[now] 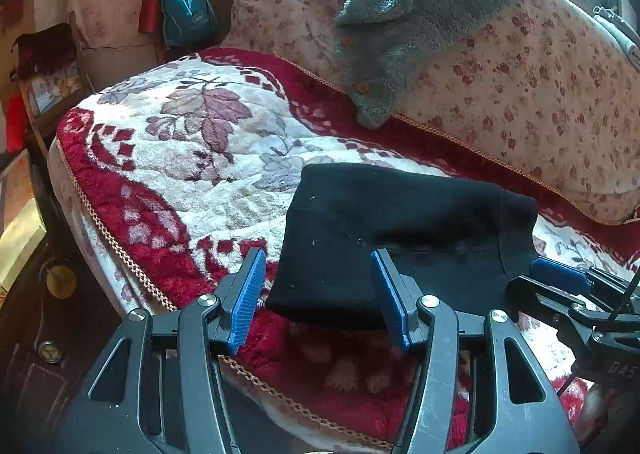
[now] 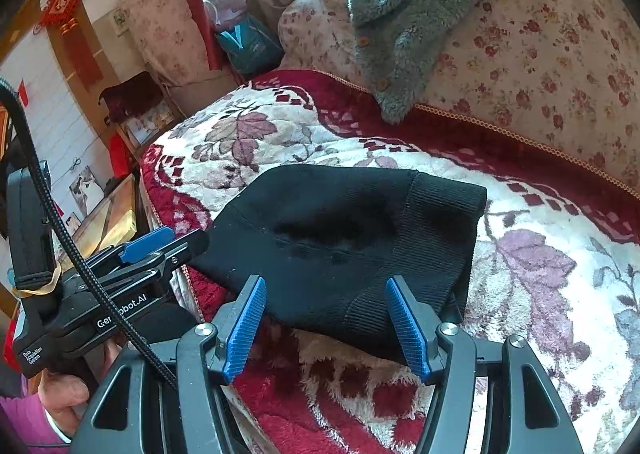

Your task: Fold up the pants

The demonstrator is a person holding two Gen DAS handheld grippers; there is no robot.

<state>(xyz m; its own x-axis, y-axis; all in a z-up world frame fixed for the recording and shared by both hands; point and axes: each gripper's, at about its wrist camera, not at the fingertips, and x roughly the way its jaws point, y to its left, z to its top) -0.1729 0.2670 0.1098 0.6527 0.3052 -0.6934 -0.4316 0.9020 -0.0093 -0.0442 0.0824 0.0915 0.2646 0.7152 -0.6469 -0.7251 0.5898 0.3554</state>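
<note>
Now we hover both grippers, left gripper [image 1: 318, 300] and right gripper [image 2: 326, 324], jaws apart and empty, just short of the folded pants [image 2: 344, 250], judging it compact enough.

Left claw [image 1: 318, 286] and right claw [image 2: 326, 314] tilt downward side by side, jaws spread, empty.

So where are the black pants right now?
The black pants lie folded on the flowery red-and-white blanket, right in front of both open grippers, below the grey fuzzy garment.
</note>
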